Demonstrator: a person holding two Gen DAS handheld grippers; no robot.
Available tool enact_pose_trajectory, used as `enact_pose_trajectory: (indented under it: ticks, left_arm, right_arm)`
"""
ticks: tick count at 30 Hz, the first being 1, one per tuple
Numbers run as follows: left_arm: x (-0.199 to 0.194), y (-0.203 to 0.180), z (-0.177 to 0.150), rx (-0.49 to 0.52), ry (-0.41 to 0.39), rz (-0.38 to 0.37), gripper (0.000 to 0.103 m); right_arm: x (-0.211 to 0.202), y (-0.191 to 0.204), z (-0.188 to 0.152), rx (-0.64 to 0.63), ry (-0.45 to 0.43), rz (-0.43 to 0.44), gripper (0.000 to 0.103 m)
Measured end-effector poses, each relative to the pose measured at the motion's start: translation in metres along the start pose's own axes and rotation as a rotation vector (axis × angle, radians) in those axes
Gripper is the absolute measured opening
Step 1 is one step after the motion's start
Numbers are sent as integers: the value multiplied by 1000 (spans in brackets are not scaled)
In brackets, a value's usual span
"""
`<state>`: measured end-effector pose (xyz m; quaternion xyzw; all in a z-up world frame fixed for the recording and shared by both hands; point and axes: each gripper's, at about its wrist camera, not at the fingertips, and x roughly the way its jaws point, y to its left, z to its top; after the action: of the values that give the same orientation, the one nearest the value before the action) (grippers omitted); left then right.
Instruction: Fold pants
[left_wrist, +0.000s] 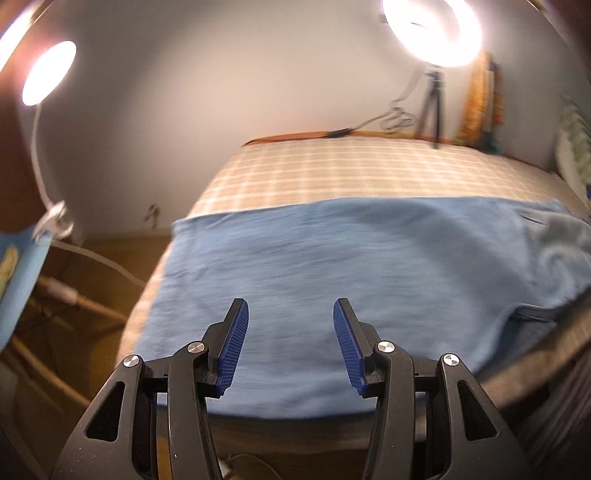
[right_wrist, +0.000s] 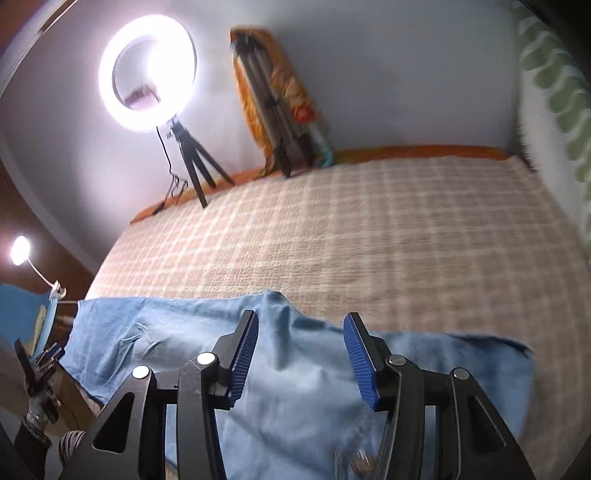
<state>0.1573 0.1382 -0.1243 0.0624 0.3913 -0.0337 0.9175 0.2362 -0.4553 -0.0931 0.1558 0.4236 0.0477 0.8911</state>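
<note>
Left wrist view: the left gripper (left_wrist: 291, 314) hangs with its jaws apart and nothing between them, above the blue pants (left_wrist: 351, 266). The pants lie along the near edge of the bed (left_wrist: 332, 166), on its checked cover, and at the near left corner the cloth reaches the side edge. Their long axis runs left to right along that near edge. The left end is a straight, flat edge; the right end is bunched, with a seam or hem showing low down. Which end is the waist I cannot tell from here. The risk, as I judge it: closing on this smooth middle would pinch only the top layer, and the fold would drag crooked.

Right wrist view: the right gripper (right_wrist: 300, 328) is likewise spread and empty, over a wrinkled part of the pants (right_wrist: 184, 343) where a ridge of cloth stands up between the fingers. A dark patch with small round studs shows at the bottom, perhaps the waist. The frame is blurred. Gripping that ridge could lock the wrinkles into the fold, and cloth near the bed's edge could slide off if pulled outward.
</note>
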Motion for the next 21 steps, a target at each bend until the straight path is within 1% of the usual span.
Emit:
enact_pose_trajectory:
  ticks: [4, 6, 9, 12, 14, 15, 16, 17, 18, 20, 21]
  left_arm:
    - [19, 18, -4, -42, 57, 25, 47]
    - [26, 22, -6, -55, 78, 23, 47]
    - [34, 24, -13, -43, 105, 34, 47]
    - [40, 25, -18, -54, 120, 26, 47]
    - [42, 29, -20, -70, 116, 19, 47]
    - [42, 30, -20, -79, 114, 17, 49]
    - [43, 32, -21, -83, 113, 17, 50]
    - [44, 33, -20, -87, 110, 17, 52]
    - [45, 34, -21, -93, 107, 16, 53]
    - [46, 35, -21, -100, 102, 14, 53]
    - [47, 35, -21, -103, 100, 14, 53]
  right_arm:
    - [41, 7, 13, -27, 63, 34, 57]
    - [65, 11, 19, -48, 97, 41, 59]
    - [95, 17, 22, -66, 155, 44, 62]
    - [111, 16, 23, -72, 188, 41, 62]
    - [119, 16, 23, -74, 207, 51, 62]
    - [122, 17, 22, -79, 219, 65, 60]
    - [125, 18, 22, -82, 228, 71, 59]
    - [128, 20, 21, -89, 241, 79, 50]
    - [129, 22, 20, -99, 252, 89, 37]
    - [130, 26, 17, -120, 260, 87, 30]
    - [128, 29, 15, -132, 257, 83, 18]
